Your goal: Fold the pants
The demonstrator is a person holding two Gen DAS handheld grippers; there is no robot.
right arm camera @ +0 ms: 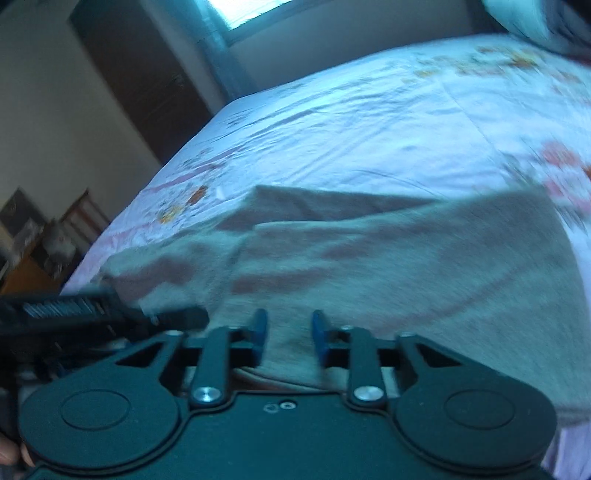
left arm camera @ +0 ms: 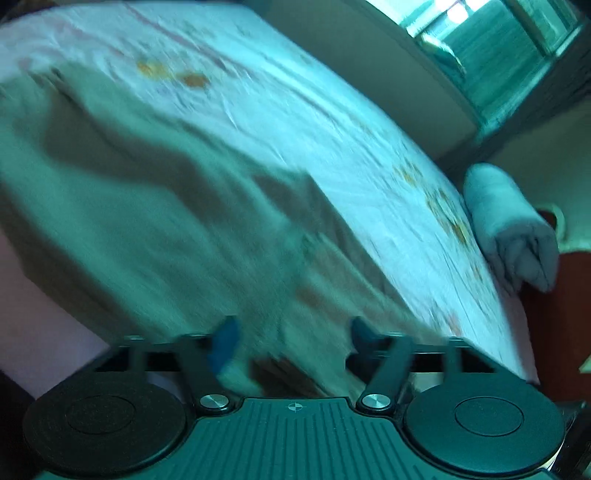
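Grey-beige pants (left arm camera: 155, 206) lie spread on a bed with a white floral sheet (left arm camera: 295, 103); they also show in the right wrist view (right arm camera: 388, 266). My left gripper (left arm camera: 291, 339) has its blue fingers wide apart over the near edge of the pants, with cloth between them but not pinched. My right gripper (right arm camera: 290, 332) has its blue fingers partly apart, with the pants' near edge lying in the gap. The left gripper's body (right arm camera: 92, 314) shows at the left of the right wrist view, close beside the right one. Both views are motion-blurred.
A rolled grey towel or blanket (left arm camera: 513, 225) lies at the bed's right edge. A window (left arm camera: 498, 48) and wall are beyond the bed. A dark door (right arm camera: 144, 77) and low furniture (right arm camera: 44, 243) stand left of the bed. A pillow (right arm camera: 524, 14) sits at the far corner.
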